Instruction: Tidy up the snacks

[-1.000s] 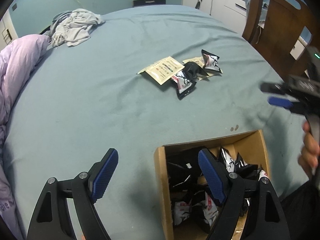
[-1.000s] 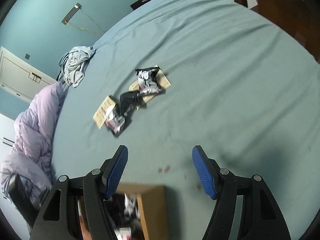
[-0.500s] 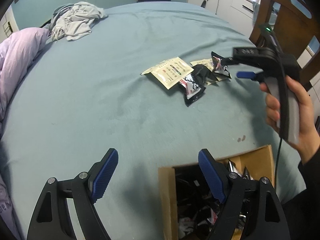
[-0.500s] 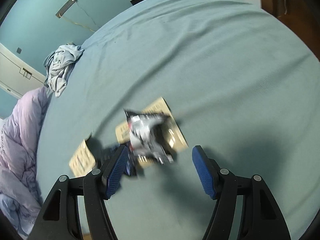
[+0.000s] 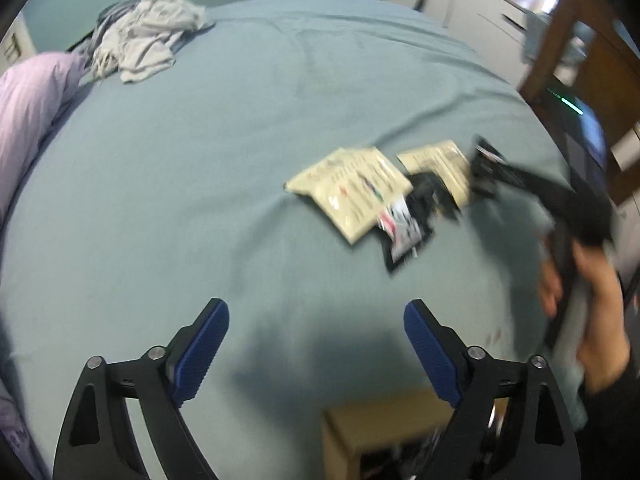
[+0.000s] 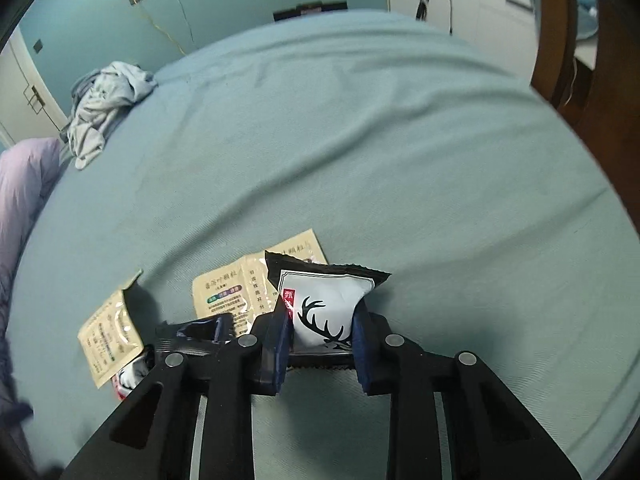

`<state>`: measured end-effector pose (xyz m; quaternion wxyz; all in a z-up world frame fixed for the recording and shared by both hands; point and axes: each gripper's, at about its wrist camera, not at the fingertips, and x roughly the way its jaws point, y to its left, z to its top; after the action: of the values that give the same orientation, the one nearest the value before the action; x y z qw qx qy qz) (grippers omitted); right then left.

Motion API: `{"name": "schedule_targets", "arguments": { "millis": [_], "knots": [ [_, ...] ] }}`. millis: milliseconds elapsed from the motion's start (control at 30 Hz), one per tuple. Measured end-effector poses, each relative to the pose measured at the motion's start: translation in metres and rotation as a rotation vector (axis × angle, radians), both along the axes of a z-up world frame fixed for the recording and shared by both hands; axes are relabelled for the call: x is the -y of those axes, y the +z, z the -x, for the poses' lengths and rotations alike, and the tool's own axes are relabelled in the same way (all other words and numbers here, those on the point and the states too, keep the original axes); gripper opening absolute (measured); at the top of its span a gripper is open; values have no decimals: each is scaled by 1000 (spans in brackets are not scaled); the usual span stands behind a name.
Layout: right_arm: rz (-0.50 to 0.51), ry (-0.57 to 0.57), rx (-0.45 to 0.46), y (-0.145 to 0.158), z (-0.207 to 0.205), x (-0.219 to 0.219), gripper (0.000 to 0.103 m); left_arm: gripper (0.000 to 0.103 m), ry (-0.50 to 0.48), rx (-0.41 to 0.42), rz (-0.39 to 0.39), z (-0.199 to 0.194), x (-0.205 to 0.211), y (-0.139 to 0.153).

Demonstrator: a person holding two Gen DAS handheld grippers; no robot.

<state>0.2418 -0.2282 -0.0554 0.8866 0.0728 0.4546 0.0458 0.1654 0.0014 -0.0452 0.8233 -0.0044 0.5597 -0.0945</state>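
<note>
A white snack packet (image 6: 326, 312) with a black antler print and black crimped edges stood on the bed (image 6: 360, 152), atop a beige sachet (image 6: 240, 292). The right gripper (image 6: 320, 344) had its jaws clamped on its sides. The left gripper (image 5: 316, 344) hovered with jaws wide apart, above a cardboard box (image 5: 360, 420).
</note>
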Motion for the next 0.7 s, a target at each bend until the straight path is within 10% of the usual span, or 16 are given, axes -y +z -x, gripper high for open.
{"name": "schedule_targets", "arguments": {
  "millis": [267, 700],
  "knots": [
    [-49, -4, 140, 44, 71, 15, 24, 93, 178, -190, 217, -88, 12, -37],
    [-55, 9, 183, 73, 215, 51, 24, 96, 456, -234, 233, -121, 24, -64]
  ]
}}
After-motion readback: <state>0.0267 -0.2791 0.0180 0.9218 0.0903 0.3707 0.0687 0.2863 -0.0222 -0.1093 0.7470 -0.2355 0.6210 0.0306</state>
